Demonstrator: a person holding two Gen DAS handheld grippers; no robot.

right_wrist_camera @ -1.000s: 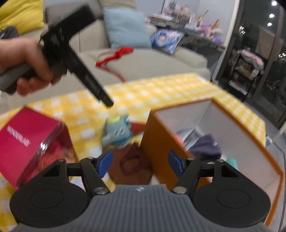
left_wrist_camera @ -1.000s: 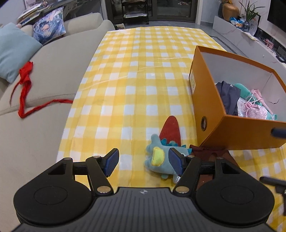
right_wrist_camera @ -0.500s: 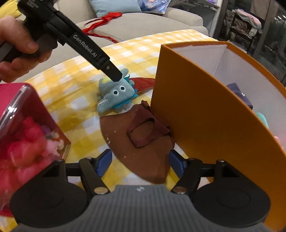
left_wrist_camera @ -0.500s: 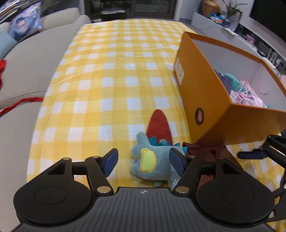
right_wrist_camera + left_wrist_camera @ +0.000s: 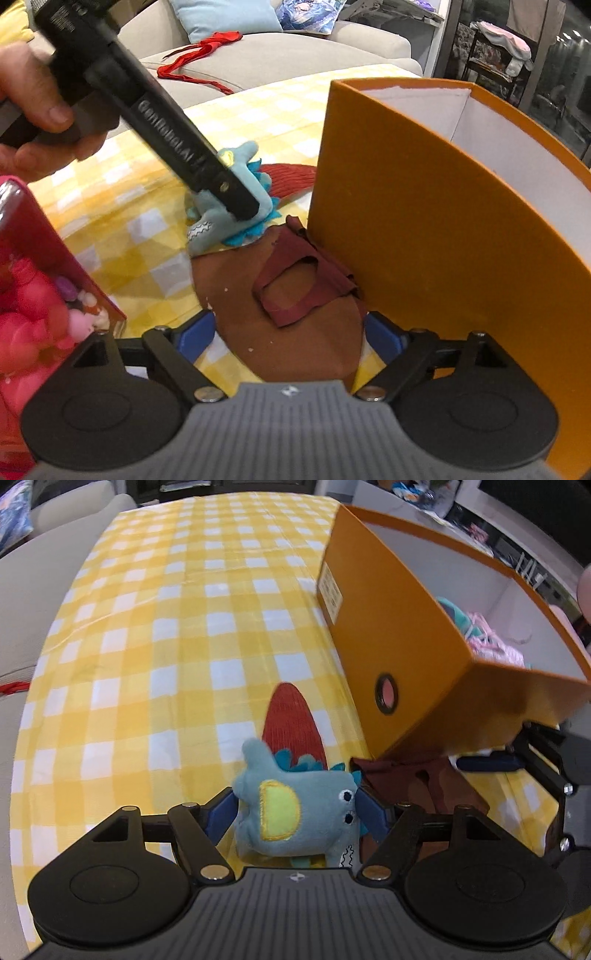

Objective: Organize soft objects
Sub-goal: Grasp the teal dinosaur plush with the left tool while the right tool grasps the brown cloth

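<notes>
**Inspector:** Report the state of your left tool.

**Operator:** My left gripper [image 5: 295, 814] has its jaws opening. The blue-grey stuffed plush monster with a yellow patch [image 5: 295, 812] sits between the blue pads [image 5: 221, 814]. Both pads lie close against its sides, but I cannot say that they press it. The toy rests on the yellow-and-white checked tablecloth [image 5: 177, 635].

**Inspector:** And the right?

**Operator:** My right gripper [image 5: 288, 338] is also opening, jaws wide. Between the pads lies the flat brown oval felt piece [image 5: 295, 343], with the folded maroon cloth with a square hole [image 5: 295, 284] on top of it. Neither is gripped.

**Inspector:** Surroundings?

**Operator:** The maroon cloth touches the foot of the open orange cardboard box with a white lining [image 5: 406, 236]. From the left wrist camera, that box holds teal and pink soft items [image 5: 487, 638]. A red ribbed oval cloth [image 5: 291, 720] lies flat behind the plush monster, beside the box. At my right gripper's left edge stands a red box with a clear window showing pink pom-poms [image 5: 33, 295]. A hand [image 5: 37, 122] holds the left tool's black handle. A red ribbon [image 5: 199, 48] lies on the beige sofa [image 5: 295, 55] beyond the table.
</notes>
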